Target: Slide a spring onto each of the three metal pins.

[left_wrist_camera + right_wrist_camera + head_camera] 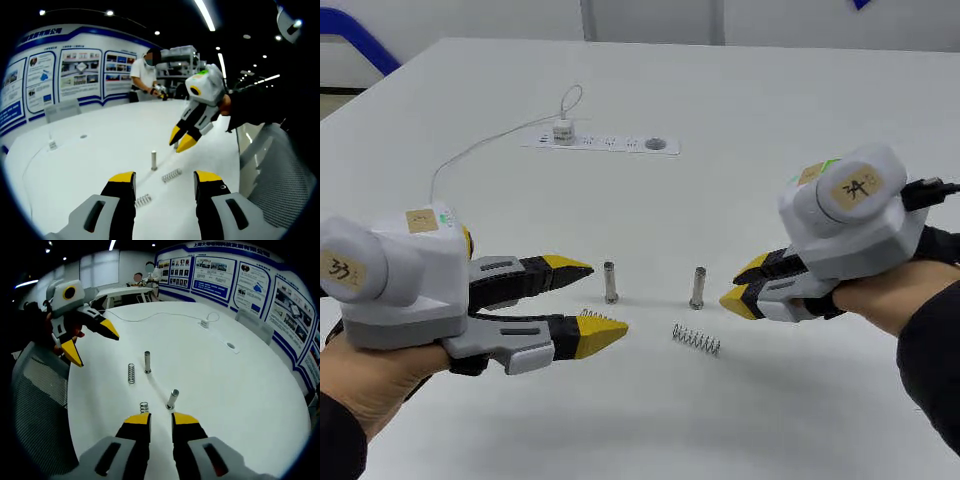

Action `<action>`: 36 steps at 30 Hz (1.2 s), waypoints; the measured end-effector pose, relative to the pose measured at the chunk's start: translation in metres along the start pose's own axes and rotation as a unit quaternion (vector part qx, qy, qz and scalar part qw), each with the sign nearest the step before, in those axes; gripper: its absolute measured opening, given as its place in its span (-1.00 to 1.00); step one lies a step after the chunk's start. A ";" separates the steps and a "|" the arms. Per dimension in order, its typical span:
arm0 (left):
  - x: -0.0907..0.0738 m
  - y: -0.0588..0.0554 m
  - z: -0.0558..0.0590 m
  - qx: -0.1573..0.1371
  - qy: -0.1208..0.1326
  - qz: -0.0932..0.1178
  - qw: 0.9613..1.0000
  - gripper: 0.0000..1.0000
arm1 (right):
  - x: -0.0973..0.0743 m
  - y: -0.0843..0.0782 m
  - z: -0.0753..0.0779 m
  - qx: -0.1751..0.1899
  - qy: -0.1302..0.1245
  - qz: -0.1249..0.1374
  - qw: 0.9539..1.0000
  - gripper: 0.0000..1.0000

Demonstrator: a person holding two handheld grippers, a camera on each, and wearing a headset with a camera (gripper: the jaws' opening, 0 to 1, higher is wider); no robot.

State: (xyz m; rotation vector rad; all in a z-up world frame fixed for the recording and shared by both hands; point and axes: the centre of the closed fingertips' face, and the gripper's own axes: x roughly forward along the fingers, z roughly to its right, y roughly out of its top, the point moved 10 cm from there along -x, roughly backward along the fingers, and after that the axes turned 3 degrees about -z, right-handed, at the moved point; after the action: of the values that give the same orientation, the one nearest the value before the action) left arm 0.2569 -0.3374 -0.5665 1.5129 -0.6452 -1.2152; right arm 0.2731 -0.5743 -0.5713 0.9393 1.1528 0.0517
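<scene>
Nothing fitted yet | left pin, right pin bare | left spring, right spring lie loose | left tongs wide open, empty | right tongs barely parted, empty

My count, kind by kind

I see two metal pins standing on the table: a left pin and a right pin. Two springs lie there: a near spring and a second spring. I hold two grippers, the left gripper and the right gripper, each with two yellow-tipped fingers. One power strip carries one white plug with one cable.
</scene>
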 end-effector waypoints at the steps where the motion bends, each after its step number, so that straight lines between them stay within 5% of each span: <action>1: 0.000 0.000 0.000 0.000 0.000 0.000 1.000 -0.05 | 0.002 0.000 0.000 -0.002 0.003 -0.002 1.000 -0.65; 25: 0.001 -0.003 0.000 -0.003 0.000 -0.004 1.000 -0.05 | 0.065 0.007 -0.017 -0.051 0.063 -0.090 0.993 -0.66; 36: 0.002 -0.003 0.001 -0.004 -0.002 -0.006 1.000 -0.05 | 0.074 0.004 -0.014 -0.039 0.075 -0.108 0.991 -0.72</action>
State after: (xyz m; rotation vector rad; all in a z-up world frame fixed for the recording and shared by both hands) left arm 0.2563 -0.3387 -0.5705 1.5110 -0.6338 -1.2284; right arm 0.2974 -0.5276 -0.6255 0.7474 1.3760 -0.0079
